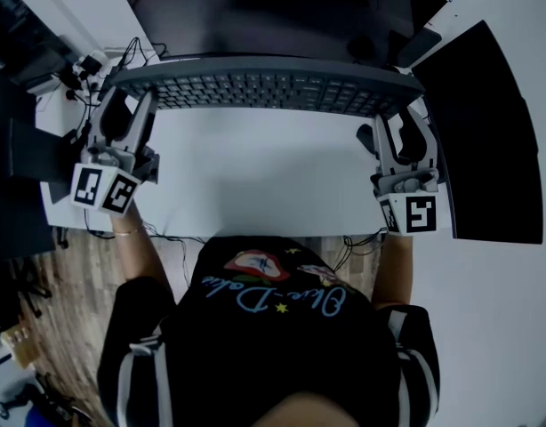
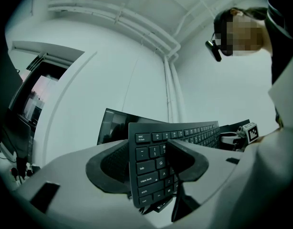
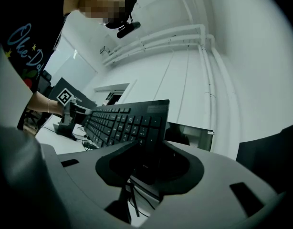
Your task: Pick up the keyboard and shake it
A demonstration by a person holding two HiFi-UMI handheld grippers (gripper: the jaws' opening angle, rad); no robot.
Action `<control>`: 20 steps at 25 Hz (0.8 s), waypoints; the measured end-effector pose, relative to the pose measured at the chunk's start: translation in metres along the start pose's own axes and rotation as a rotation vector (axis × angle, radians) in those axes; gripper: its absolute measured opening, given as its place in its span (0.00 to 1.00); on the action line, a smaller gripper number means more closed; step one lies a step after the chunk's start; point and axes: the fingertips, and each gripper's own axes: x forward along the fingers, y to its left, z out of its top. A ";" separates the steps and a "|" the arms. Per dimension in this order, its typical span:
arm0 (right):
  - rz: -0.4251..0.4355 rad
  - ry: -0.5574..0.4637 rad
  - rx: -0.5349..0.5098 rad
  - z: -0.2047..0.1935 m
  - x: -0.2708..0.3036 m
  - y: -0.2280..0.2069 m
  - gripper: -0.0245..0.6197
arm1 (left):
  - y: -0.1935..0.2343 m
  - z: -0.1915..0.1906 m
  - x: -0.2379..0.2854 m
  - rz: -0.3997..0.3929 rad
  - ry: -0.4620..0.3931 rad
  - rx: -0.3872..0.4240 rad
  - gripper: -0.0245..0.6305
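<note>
A dark full-size keyboard (image 1: pixel 264 89) hangs lifted above the white desk (image 1: pixel 255 181), stretched across the head view in front of the monitor. My left gripper (image 1: pixel 129 105) is shut on its left end. In the left gripper view the jaws pinch the keyboard (image 2: pixel 184 137) by its face and back, near the tab and caps lock keys, around the left gripper (image 2: pixel 147 162). My right gripper (image 1: pixel 405 124) is shut on the right end. The right gripper view shows the keyboard (image 3: pixel 122 120) running away from the right gripper (image 3: pixel 149 162) toward the other hand.
A dark monitor (image 1: pixel 273 16) stands just behind the keyboard. A large black mat (image 1: pixel 486 132) lies on the desk at the right. Cables and small devices (image 1: pixel 86 69) crowd the desk's left corner. The person's torso fills the lower head view, over wooden floor (image 1: pixel 68 310).
</note>
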 end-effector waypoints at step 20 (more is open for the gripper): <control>-0.010 0.057 0.052 -0.007 0.000 0.000 0.26 | 0.003 -0.010 0.004 0.000 0.055 -0.031 0.38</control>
